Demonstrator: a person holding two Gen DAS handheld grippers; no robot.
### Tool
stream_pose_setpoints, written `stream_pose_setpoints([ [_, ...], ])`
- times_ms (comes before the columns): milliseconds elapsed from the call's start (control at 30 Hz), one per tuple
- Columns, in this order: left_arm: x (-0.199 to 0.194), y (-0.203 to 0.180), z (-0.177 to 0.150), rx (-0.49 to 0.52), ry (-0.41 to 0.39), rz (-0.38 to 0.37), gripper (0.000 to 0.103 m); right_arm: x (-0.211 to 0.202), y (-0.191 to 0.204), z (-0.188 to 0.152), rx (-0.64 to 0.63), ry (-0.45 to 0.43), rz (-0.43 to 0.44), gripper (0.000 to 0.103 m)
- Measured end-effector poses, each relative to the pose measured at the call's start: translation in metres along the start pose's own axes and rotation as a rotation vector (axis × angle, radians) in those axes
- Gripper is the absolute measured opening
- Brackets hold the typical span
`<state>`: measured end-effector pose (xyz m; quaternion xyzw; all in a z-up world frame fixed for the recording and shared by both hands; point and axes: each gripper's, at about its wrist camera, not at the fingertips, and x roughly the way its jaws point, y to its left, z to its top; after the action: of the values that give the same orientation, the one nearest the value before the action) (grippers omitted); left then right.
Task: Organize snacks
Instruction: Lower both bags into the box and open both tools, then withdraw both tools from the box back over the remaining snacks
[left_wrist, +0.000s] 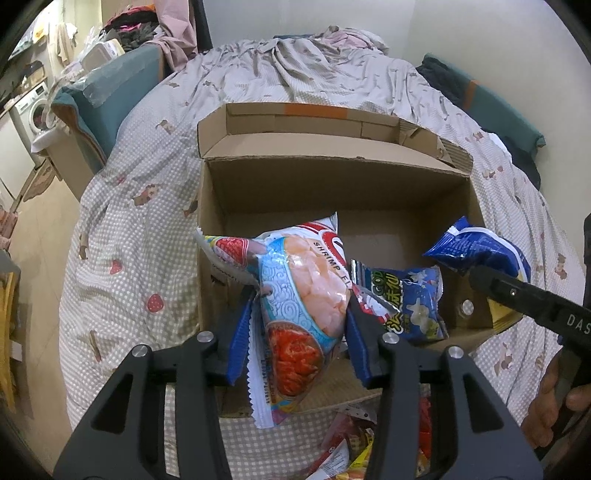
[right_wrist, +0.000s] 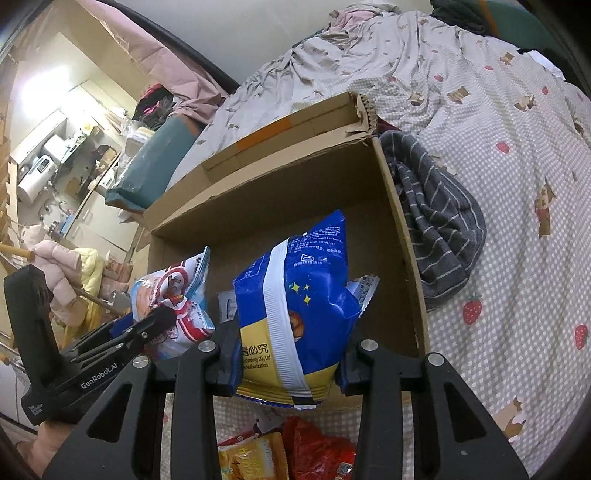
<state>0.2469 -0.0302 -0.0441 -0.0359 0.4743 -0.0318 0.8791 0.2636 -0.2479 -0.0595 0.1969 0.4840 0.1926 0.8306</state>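
An open cardboard box (left_wrist: 332, 188) lies on the bed. My left gripper (left_wrist: 295, 314) is shut on a shrimp-chip bag (left_wrist: 299, 295) held over the box's near left edge; that bag also shows in the right wrist view (right_wrist: 173, 295). My right gripper (right_wrist: 291, 332) is shut on a blue and yellow snack bag (right_wrist: 295, 314), held over the near side of the box (right_wrist: 258, 192); in the left wrist view it (left_wrist: 480, 251) is at the right. A blue popcorn bag (left_wrist: 410, 299) lies inside the box.
Several loose snack packs (right_wrist: 288, 454) lie on the checked bedsheet (left_wrist: 122, 266) in front of the box. A striped grey cloth (right_wrist: 436, 218) lies right of the box. A teal cushion (left_wrist: 107, 96) and clutter stand at the left.
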Motion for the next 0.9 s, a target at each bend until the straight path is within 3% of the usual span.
stream_pose_setpoints([
  [133, -0.002, 0.000, 0.000, 0.006, -0.008, 0.000, 0.049, -0.001, 0.002, 0.001, -0.003, -0.006, 0.005, 0.046],
  [333, -0.012, -0.004, 0.001, 0.014, -0.056, 0.015, 0.085, -0.004, 0.005, 0.001, -0.027, -0.021, 0.000, 0.056],
  [367, -0.014, -0.003, 0.002, 0.010, -0.067, 0.015, 0.089, -0.006, 0.006, 0.002, -0.033, -0.029, -0.008, 0.064],
  [400, -0.015, -0.003, 0.002, 0.007, -0.073, 0.014, 0.089, -0.007, 0.006, 0.002, -0.033, -0.037, -0.016, 0.078],
  [467, -0.017, -0.001, 0.003, 0.001, -0.079, 0.004, 0.089, -0.013, 0.007, 0.002, -0.031, -0.070, -0.030, 0.093],
  [900, -0.041, 0.008, 0.002, -0.017, -0.132, -0.008, 0.089, -0.033, 0.012, 0.000, -0.029, -0.090, -0.005, 0.094],
])
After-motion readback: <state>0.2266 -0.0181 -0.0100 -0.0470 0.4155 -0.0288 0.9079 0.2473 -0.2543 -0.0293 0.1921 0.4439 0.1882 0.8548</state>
